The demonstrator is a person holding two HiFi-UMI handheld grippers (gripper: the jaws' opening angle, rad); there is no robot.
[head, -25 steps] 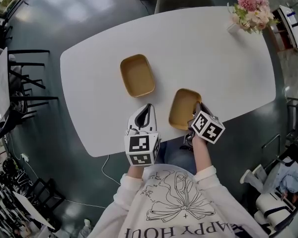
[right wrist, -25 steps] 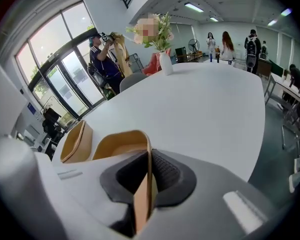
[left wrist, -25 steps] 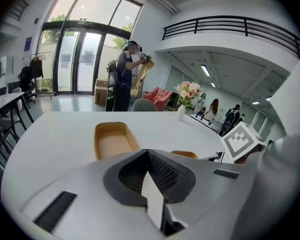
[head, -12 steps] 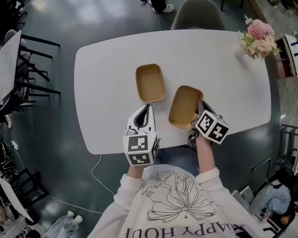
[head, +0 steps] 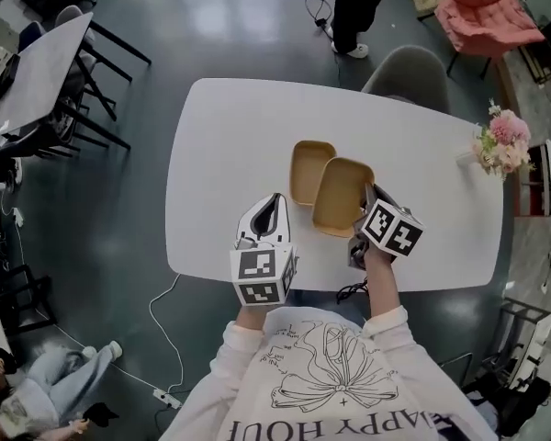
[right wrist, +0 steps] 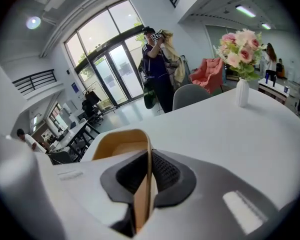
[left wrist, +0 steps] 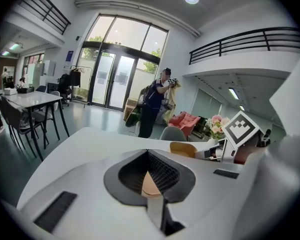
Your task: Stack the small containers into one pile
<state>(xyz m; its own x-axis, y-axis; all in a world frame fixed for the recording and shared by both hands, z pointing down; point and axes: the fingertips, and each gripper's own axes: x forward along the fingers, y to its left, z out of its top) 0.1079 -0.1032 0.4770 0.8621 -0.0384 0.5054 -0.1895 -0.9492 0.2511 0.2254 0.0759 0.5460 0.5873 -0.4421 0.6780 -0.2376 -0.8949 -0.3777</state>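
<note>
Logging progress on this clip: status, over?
Right gripper shut on held container, over second container's edge; left gripper shut, empty. Not yet nested. Nothing blocking.

Table: a white table point(head: 220, 154) with rounded corners fills the middle of the head view.
Flowers: pink flowers point(head: 501, 143) in a white vase stand at the table's right end.
Grey chair: a grey chair point(head: 409, 70) is drawn up to the table's far side.
Pink armchair: a pink armchair point(head: 485, 16) sits on the floor beyond the grey chair.
Standing person: a person in dark clothes point(head: 358, 7) stands beyond the table with arms raised.
Floor: the dark grey floor point(head: 165, 26) is glossy.
Second table: another white table point(head: 41, 67) stands at the upper left, with black chairs point(head: 96, 108) beside it.
Cable: a white cable point(head: 161, 329) trails from the table's near edge to a power strip point(head: 165, 398).
Glass doors: tall glass doors point(left wrist: 115, 74) let in daylight.
Railing: a black railing point(left wrist: 250, 39) edges an upper level.
</note>
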